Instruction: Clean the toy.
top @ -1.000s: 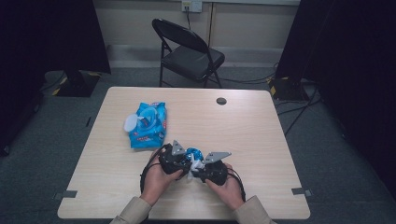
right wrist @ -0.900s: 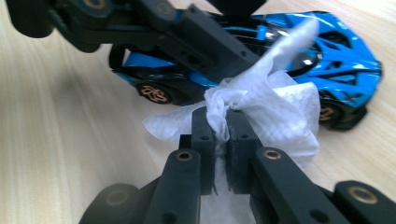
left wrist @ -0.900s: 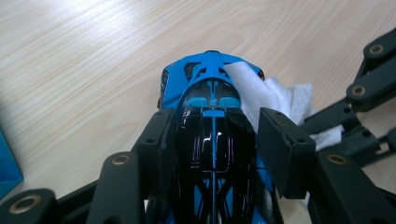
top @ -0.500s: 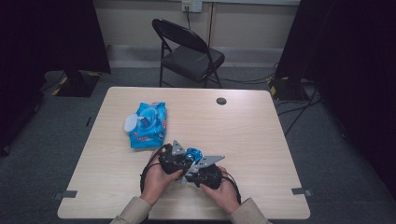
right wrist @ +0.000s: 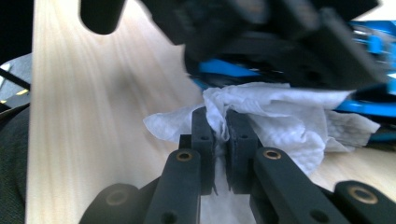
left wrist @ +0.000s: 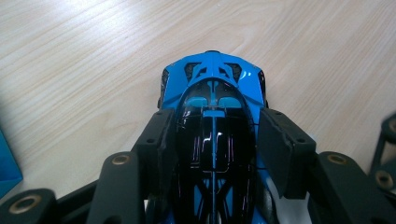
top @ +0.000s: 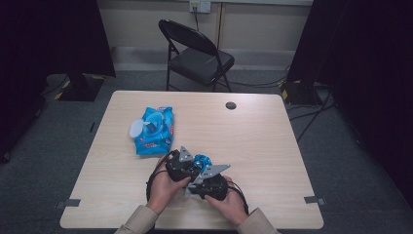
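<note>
Centrally, near the front edge of the light wooden table (top: 272, 136), a blue and black toy car (left wrist: 212, 116) was recorded, held clear between the two grippers. In the high view the car (top: 200, 160) was seen just beyond the person's hands, well apart from the table's far edge.

Left gripper (left wrist: 212, 154): its two black jaws were closed against the car's sides, one on each flank of the glossy black cabin, with the blue nose pointing away from the camera over the bare tabletop. In the high view this gripper (top: 181, 166) was held in the person's left hand (top: 163, 187), its grey three-cornered plate uppermost.

Right gripper (right wrist: 215, 128): its jaws were drawn together and clamped on a fold of a crumpled white wipe (right wrist: 280, 116). The wipe was pressed up against the blue underside or flank of the car, which was seen blurred and close at the top of the right gripper view; which part of the car was touched could not be told. In the high view this gripper (top: 209, 183) was held in the right hand (top: 229, 204), just beside the left gripper.

Also listed: a blue pack of wipes (top: 153, 129), lying flat on the table to the left of the grippers, its white lid flap open; a small dark round grommet (top: 231, 105) near the table's far edge; a black folding chair (top: 195, 53) standing beyond the table on grey carpet.
</note>
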`<state>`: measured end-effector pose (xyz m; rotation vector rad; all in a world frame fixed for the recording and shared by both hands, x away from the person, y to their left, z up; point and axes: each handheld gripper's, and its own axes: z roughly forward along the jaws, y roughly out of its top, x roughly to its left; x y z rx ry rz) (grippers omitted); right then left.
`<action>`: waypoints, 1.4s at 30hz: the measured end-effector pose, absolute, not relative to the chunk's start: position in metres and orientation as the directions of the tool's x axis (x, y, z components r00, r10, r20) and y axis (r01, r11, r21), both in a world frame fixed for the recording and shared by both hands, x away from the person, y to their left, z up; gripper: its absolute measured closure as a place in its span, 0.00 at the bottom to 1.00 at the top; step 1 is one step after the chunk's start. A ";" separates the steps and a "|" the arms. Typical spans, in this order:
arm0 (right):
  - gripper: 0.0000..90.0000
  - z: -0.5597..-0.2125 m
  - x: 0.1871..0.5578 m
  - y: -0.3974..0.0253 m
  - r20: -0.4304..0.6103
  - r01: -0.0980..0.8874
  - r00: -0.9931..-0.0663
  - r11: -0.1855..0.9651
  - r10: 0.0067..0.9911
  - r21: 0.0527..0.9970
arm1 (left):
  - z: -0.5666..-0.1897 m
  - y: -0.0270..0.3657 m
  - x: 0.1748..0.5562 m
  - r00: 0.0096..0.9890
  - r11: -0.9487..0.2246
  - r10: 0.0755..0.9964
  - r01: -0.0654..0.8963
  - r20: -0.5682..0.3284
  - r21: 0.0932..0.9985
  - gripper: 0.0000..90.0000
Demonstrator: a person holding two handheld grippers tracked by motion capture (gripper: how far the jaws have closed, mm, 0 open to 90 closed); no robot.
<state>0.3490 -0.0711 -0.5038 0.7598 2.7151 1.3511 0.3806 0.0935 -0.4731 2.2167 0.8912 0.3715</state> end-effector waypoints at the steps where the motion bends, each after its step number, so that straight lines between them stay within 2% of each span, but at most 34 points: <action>1: 0.94 -0.504 0.348 -0.069 0.194 0.410 -0.886 0.513 0.422 0.754 | -0.473 0.094 0.381 0.722 -0.516 0.692 0.486 0.009 0.705 0.53; 15: 0.94 -0.502 0.339 -0.054 0.179 0.334 -0.933 0.564 0.312 0.756 | -0.474 0.094 0.381 0.716 -0.496 0.697 0.497 -0.015 0.712 0.53; 20: 0.93 -0.497 0.345 -0.068 0.205 0.354 -0.927 0.555 0.313 0.753 | -0.474 0.095 0.380 0.716 -0.493 0.698 0.496 -0.015 0.715 0.53; 30: 0.93 -0.487 0.374 -0.122 0.244 0.456 -0.858 0.452 0.452 0.767 | -0.474 0.094 0.380 0.716 -0.496 0.698 0.497 -0.014 0.712 0.53; 42: 0.93 -0.496 0.391 -0.144 0.207 0.502 -0.774 0.379 0.599 0.778 | -0.474 0.094 0.380 0.716 -0.500 0.698 0.494 -0.007 0.711 0.53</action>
